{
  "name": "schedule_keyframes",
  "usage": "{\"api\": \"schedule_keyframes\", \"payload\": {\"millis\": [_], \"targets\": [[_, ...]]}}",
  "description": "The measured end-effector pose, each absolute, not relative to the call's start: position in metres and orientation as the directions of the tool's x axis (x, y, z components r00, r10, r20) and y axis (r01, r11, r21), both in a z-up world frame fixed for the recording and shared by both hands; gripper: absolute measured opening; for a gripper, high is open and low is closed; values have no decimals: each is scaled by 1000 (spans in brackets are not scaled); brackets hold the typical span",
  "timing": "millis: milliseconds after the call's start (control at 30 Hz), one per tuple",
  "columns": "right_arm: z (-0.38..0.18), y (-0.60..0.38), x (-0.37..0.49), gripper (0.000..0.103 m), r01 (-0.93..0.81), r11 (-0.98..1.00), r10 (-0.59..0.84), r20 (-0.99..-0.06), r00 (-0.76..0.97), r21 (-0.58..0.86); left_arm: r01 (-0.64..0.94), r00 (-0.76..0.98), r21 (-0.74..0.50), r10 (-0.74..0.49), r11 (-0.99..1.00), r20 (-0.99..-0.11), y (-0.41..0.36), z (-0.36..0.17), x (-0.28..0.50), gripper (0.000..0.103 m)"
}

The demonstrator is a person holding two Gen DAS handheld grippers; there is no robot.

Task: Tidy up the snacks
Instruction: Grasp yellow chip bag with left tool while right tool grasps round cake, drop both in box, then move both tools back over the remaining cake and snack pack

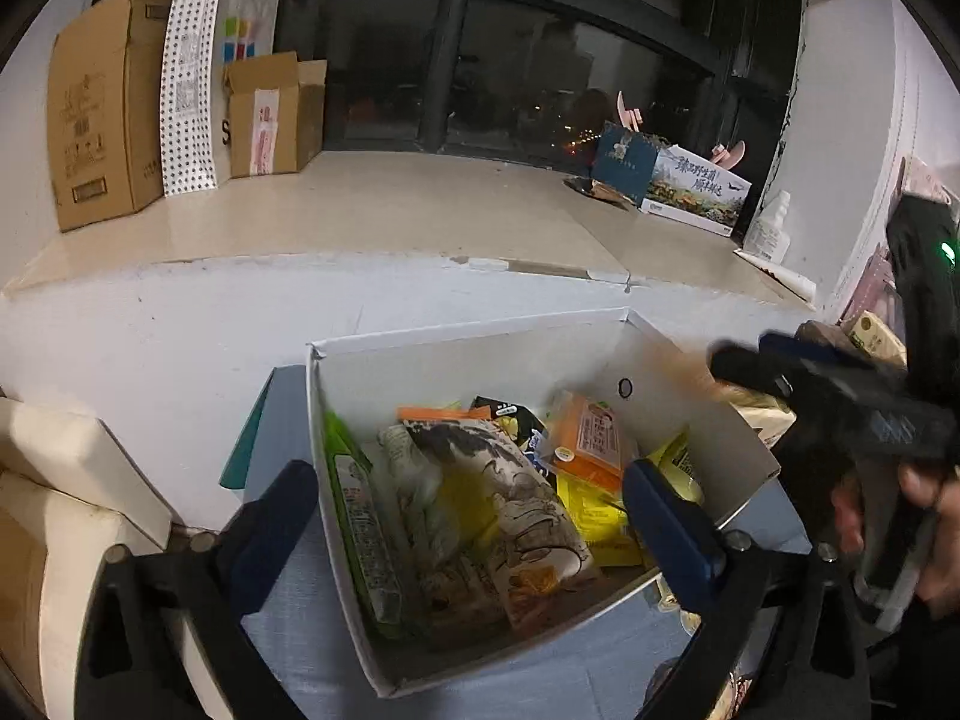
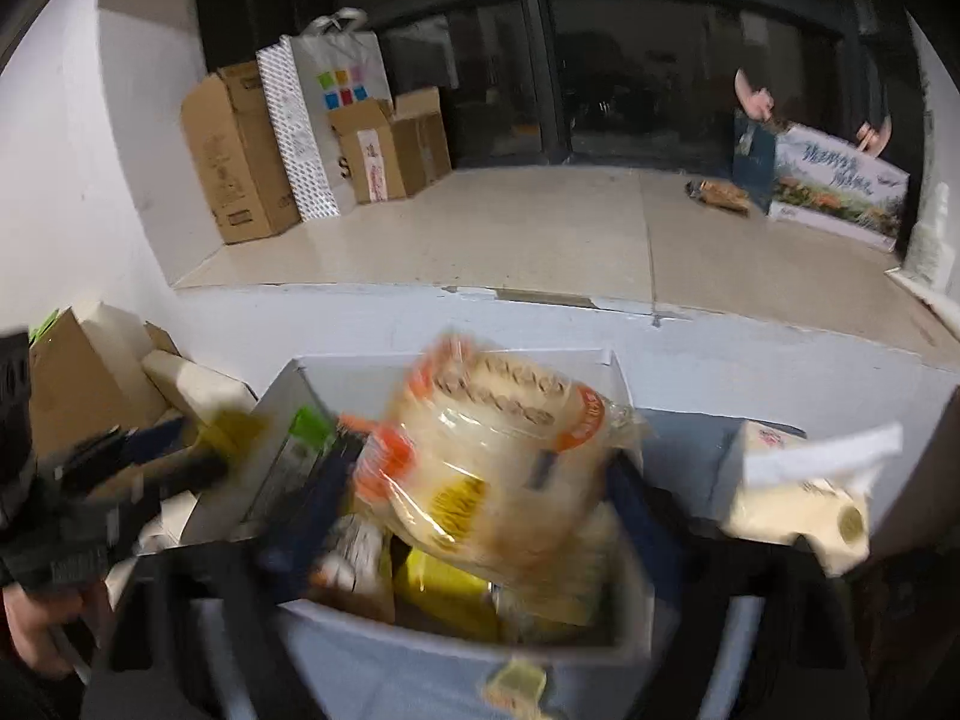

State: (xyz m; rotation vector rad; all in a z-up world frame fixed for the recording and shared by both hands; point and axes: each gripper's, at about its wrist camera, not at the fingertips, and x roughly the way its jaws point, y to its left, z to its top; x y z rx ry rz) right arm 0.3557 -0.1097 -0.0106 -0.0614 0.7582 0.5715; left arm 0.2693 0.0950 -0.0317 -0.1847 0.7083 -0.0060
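Observation:
An open white box (image 1: 468, 333) holds several snack packs, among them a long printed bag (image 1: 510, 510), a green pack (image 1: 360, 516) and an orange pack (image 1: 591, 438). My left gripper (image 1: 471, 519) hangs over the box, open, with nothing between its blue fingers (image 1: 666, 522). In the right wrist view a clear bag of pale snacks with orange trim (image 2: 498, 468) sits blurred between the spread fingers (image 2: 324, 504) of my right gripper (image 2: 480, 501), above the box (image 2: 456, 360). I cannot tell whether the pads touch it. The right gripper (image 1: 744, 354) enters the left wrist view from the right, in a person's hand (image 1: 924, 516).
A raised pale ledge (image 1: 390, 210) runs behind the box before a dark window. Cardboard boxes (image 1: 102, 108) and a paper bag (image 1: 246, 48) stand at its left, a printed carton (image 1: 696, 189) and a white bottle (image 1: 771, 228) at its right. Beige boxes (image 2: 90, 378) lie left, a tissue pack (image 2: 798, 492) right.

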Motion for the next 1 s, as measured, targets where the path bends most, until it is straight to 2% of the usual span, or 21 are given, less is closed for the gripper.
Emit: {"api": "schedule_keyframes", "payload": {"millis": [67,167,367,533,667,833,1000], "targets": [[-9,-108,363,103,-477,870,431,-667,608,128,-50,761,-181,-80,982,-644,98,-33,265,103],[-9,-111,361,103,-490,855,469,-659,588,170,-46,766,-178,-79,983,-638,102,-33,255,103],[0,-118,331,103,-523,845,467,-628,623,111,-55,790,-180,-67,982,-610,105,-19,230,103],[14,-135,281,103,-581,808,527,-565,635,101,-7,815,-126,-67,992,-575,89,-7,189,103],[14,-155,231,103,-639,764,583,-522,623,90,39,831,-131,-105,991,-546,74,-5,150,103],[-7,-186,170,103,-675,728,624,-522,581,118,91,824,-116,-140,989,-550,48,-15,110,103],[-26,-208,123,103,-673,731,618,-525,585,110,121,796,-156,-190,980,-574,24,-33,79,103]]}}
